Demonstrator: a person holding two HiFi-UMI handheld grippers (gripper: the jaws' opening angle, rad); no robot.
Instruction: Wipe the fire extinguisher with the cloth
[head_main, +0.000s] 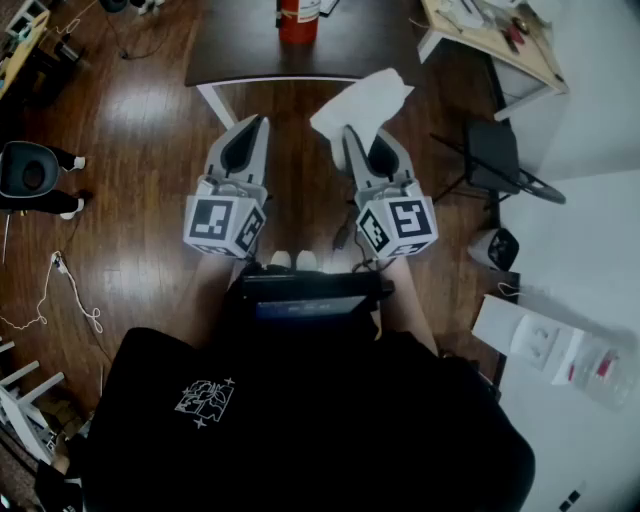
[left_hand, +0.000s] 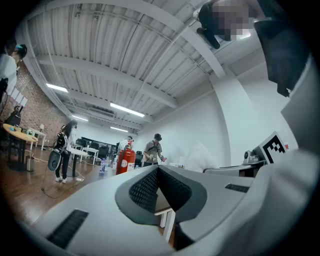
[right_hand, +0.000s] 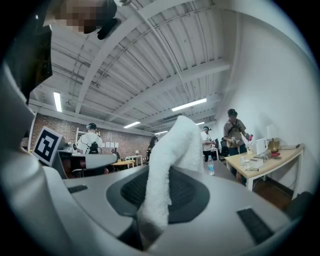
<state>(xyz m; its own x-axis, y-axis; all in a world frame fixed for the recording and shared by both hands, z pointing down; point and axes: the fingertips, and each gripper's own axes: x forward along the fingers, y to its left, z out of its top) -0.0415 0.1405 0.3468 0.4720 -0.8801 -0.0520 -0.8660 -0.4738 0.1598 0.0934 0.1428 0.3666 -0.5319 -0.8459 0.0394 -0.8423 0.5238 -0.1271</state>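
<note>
A red fire extinguisher (head_main: 298, 20) stands on the dark table (head_main: 250, 50) ahead of me; it also shows small in the left gripper view, where the extinguisher (left_hand: 125, 160) rises beyond my jaws. My right gripper (head_main: 350, 140) is shut on a white cloth (head_main: 362, 103) that fans out above its tips, short of the table's front edge. In the right gripper view the cloth (right_hand: 170, 165) is pinched between the pads and sticks upward. My left gripper (head_main: 257, 124) is shut with nothing in it, level with the right one and also short of the table.
A light wooden desk (head_main: 495, 35) with small items stands at the far right. A black chair (head_main: 500, 160) sits right of my grippers. White table legs (head_main: 215, 100) are under the dark table. Several people stand in the room beyond, one person (left_hand: 152, 150) near the extinguisher.
</note>
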